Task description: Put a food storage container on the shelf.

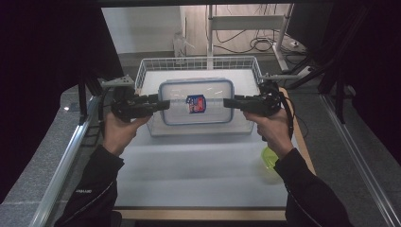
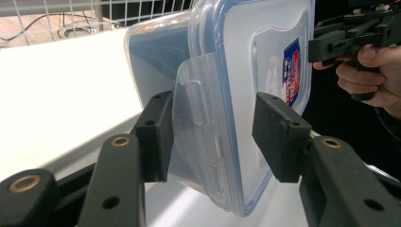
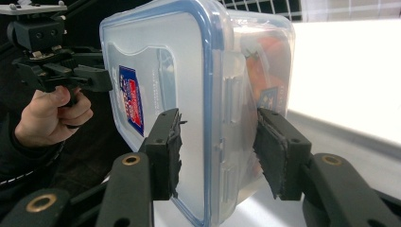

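Two grippers at a lidded container
The left gripper (image 1: 163, 105) at 9 o'clock and the right gripper (image 1: 229, 102) at 3 o'clock have released fingers around the side latches of the container (image 1: 196, 101).

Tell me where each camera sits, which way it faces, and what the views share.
High view: above the person's side, facing forward and down on the table and wire basket; forearms and both hands show.
Left gripper view: rides the left gripper, facing the container's end; the other hand shows.
Right gripper view: rides the right gripper, facing the opposite end.
All share the container.
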Tool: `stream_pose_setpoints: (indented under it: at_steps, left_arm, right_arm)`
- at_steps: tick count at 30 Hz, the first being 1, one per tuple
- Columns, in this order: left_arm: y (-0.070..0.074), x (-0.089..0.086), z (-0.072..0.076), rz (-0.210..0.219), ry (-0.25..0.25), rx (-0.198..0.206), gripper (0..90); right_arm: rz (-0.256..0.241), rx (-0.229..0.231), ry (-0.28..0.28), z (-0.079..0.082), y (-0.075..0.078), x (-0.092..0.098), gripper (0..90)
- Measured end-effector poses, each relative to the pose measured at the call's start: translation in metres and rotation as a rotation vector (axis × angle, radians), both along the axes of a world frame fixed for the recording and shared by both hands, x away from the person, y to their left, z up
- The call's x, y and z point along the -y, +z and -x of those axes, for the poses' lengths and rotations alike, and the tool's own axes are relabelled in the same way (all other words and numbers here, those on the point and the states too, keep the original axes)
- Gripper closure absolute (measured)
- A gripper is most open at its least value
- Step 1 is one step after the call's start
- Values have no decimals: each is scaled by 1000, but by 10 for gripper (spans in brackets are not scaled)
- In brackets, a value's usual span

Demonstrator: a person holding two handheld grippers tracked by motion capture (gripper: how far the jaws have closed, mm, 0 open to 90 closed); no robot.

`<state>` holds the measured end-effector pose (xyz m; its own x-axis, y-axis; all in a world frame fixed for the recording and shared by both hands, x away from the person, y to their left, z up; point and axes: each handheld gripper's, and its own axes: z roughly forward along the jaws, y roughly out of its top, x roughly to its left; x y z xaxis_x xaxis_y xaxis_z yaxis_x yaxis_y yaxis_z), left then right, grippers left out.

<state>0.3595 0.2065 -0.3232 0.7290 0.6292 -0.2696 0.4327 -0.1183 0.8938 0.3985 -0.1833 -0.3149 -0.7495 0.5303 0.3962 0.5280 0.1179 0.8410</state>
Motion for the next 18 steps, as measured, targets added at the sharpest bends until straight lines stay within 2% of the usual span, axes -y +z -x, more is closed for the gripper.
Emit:
stream_pose_setpoints:
  at_steps: [8, 18]
  left_arm:
    - [9, -2, -19, 21, 8, -6, 502]
    - [15, -5, -39, 37, 20, -12, 502]
  right_arm:
    - [-14, 4, -22, -19, 13, -2, 525]
    - [-43, -7, -35, -41, 21, -6, 526]
